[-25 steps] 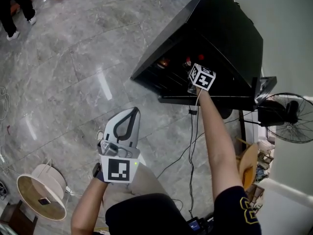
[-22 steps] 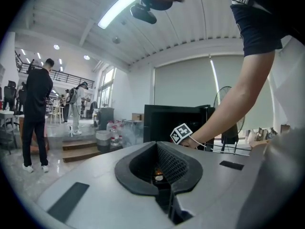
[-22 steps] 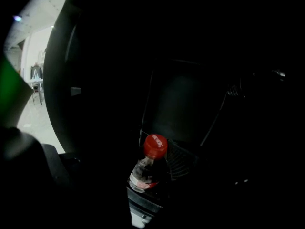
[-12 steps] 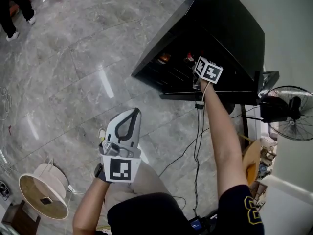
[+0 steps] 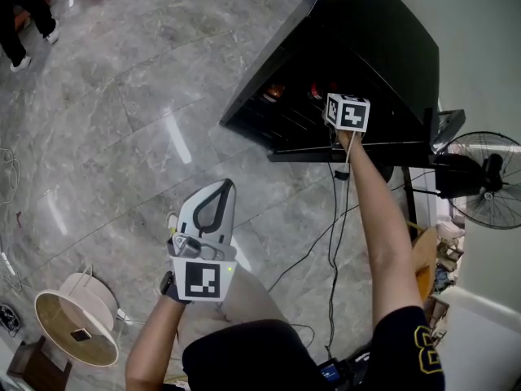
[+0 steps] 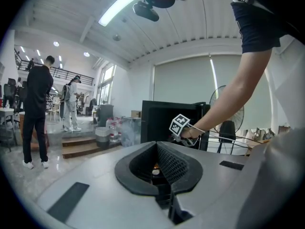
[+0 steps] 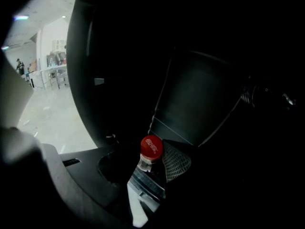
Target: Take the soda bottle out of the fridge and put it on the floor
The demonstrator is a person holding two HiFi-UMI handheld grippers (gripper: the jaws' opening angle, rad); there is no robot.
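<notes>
- Reaching inside the fridge (image 5: pixel 383 47), my right gripper (image 7: pixel 153 162) had just been closing its jaws, pinching the soda bottle (image 7: pixel 151 148) by the neck.
- My left gripper (image 5: pixel 218 187): jaws pressed together, empty.

grey marble floor (image 5: pixel 122 96) carries the black fridge (image 5: pixel 374 31), cables (image 5: pixel 332 251), a fan (image 5: pixel 488 187).

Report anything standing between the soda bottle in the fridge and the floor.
Nothing visible does. The soda bottle sits between the right gripper's jaws, which have just been closing, inside the open fridge; the floor before the opening shows bare tile.
</notes>
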